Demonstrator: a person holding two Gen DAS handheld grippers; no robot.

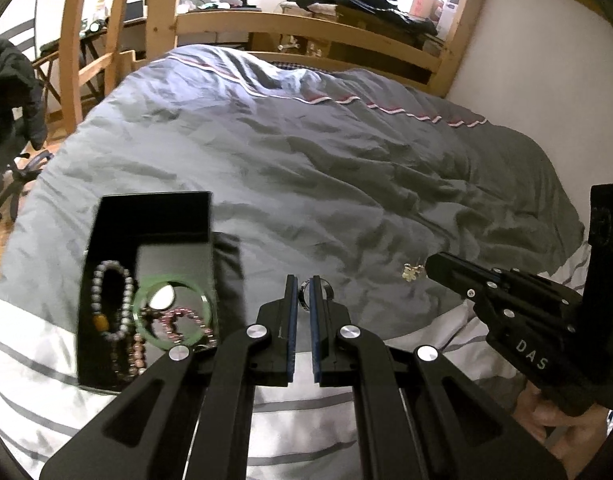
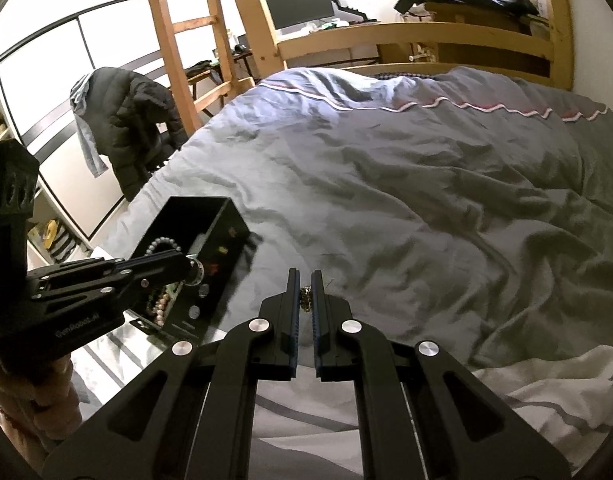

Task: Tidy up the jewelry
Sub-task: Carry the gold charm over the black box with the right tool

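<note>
My left gripper (image 1: 304, 282) is shut on a silver ring (image 1: 305, 295), held above the grey duvet just right of the black jewelry box (image 1: 106, 220). Inside the box lie a grey bead bracelet (image 1: 100, 280), a green bangle (image 1: 204, 308) and a pink bead bracelet (image 1: 186, 314). Coming in from the right, my right gripper (image 1: 429, 263) pinches a small gold flower earring (image 1: 412, 271). The right wrist view shows that earring (image 2: 305, 299) between the shut right gripper (image 2: 305, 276), and the left gripper (image 2: 188, 266) with the ring (image 2: 197, 274) over the box (image 2: 226, 236).
A rumpled grey duvet (image 1: 326, 160) covers the bed, with a white striped sheet (image 1: 34, 344) at the near edge. The wooden bed frame (image 1: 306, 28) and a ladder (image 2: 186, 40) stand behind. A dark jacket on a chair (image 2: 138, 120) is at the left. A hand (image 1: 554, 420) holds the right gripper.
</note>
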